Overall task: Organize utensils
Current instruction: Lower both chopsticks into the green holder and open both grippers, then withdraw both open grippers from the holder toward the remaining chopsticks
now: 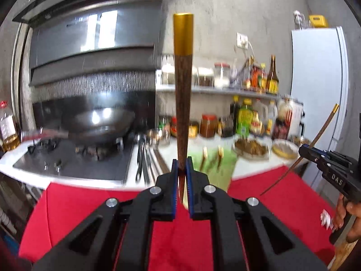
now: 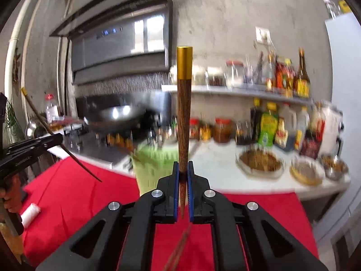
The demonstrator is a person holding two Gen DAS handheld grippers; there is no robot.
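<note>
My left gripper [image 1: 181,164] is shut on a brown wooden chopstick [image 1: 182,90] with a gold cap, which stands upright between the blue pads. My right gripper [image 2: 183,164] is shut on a matching gold-capped chopstick [image 2: 183,113], also upright. Each view shows the other gripper at its edge: the right gripper [image 1: 303,151] with its slanted chopstick [image 1: 320,133], and the left gripper [image 2: 57,139] with its slanted chopstick [image 2: 42,119]. A blurred green holder [image 2: 153,167] sits on the counter edge just beyond both grippers, with a few utensil handles showing on it. More thin sticks [image 2: 180,246] lie on the red cloth [image 2: 74,194] below.
A wok [image 1: 101,122] sits on the stove [image 1: 74,158] at the left, with dark metal utensils [image 1: 144,158] beside it. Jars and bottles [image 1: 246,117] line the counter and shelf. Food dishes [image 2: 259,160] stand at the right, near a white fridge [image 1: 320,79]. A white roll [image 2: 30,214] lies on the cloth.
</note>
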